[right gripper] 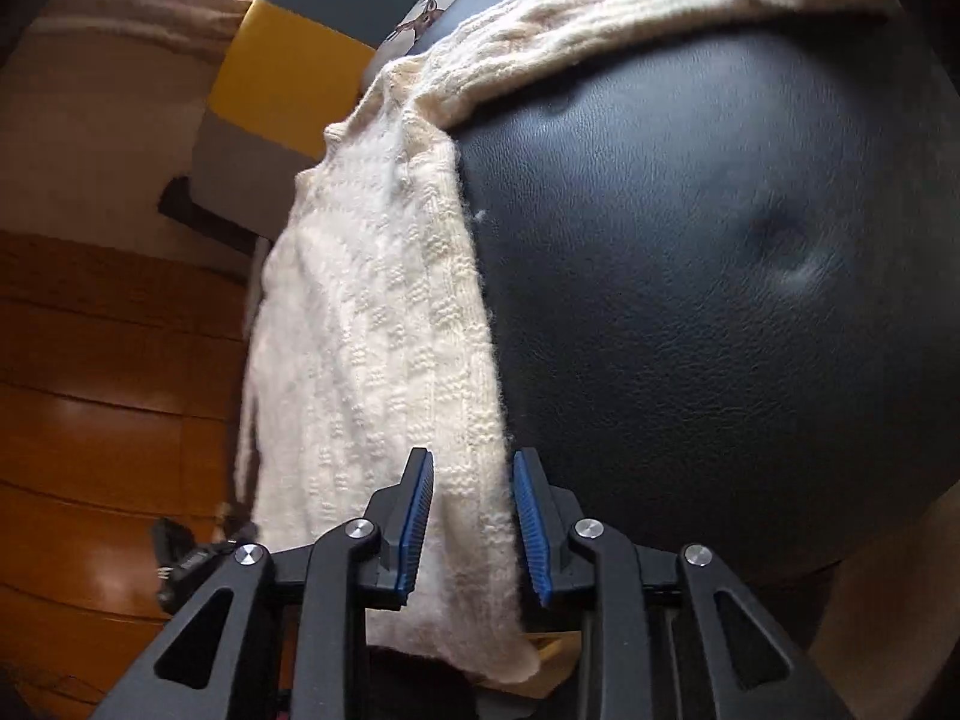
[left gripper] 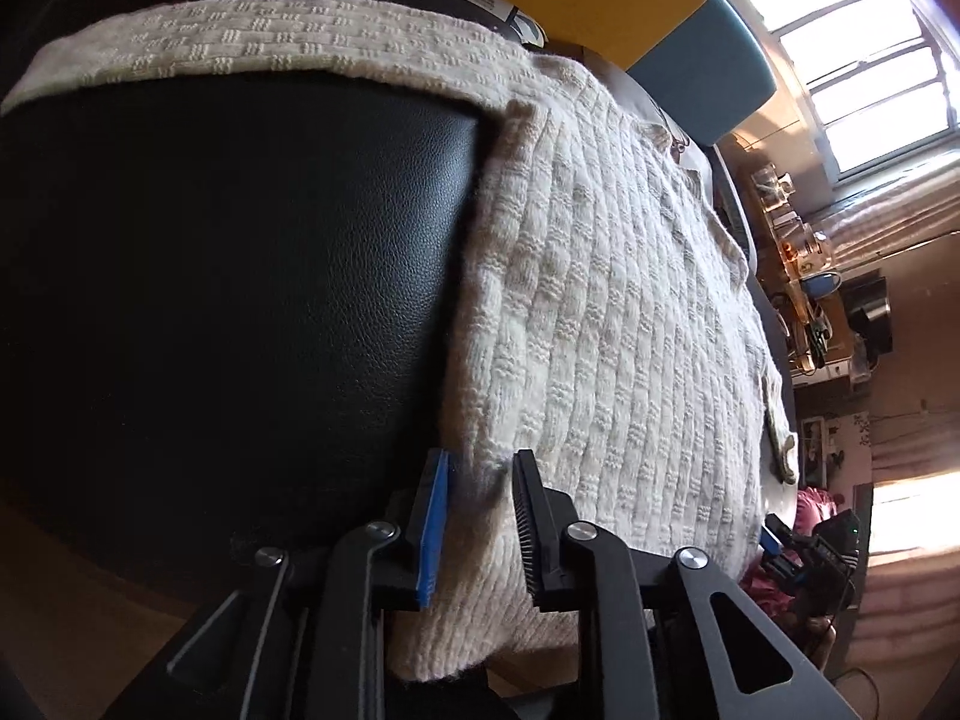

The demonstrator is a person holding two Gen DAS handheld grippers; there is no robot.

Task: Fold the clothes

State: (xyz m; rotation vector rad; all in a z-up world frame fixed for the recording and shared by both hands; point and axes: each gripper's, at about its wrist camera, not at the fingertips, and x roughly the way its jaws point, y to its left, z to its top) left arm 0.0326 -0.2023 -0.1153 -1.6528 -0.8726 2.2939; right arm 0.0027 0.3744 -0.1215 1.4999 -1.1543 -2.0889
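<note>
Sweater (left gripper: 600, 312): cream knit wool-like cloth w/ raised basket-weave texture, fuzzy at edges, matt. Seat (left gripper: 240, 300) under it: black leather-look, fine grain, slight sheen. Left gripper (left gripper: 480, 516) & right gripper (right gripper: 473, 519): matt black plastic arms, shiny metal rivets, ribbed blue rubbery pads (right gripper: 414, 528). Floor (right gripper: 90, 420): glossy orange-brown wood boards. Cushion (right gripper: 288, 78): smooth matt cloth, yellow & grey-blue.

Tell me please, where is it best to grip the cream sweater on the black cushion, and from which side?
Probably at the hem corners, coming from the bottom edge. The cream sweater lies flat on the black cushion; the left gripper and right gripper each straddle a bottom side edge.
</note>
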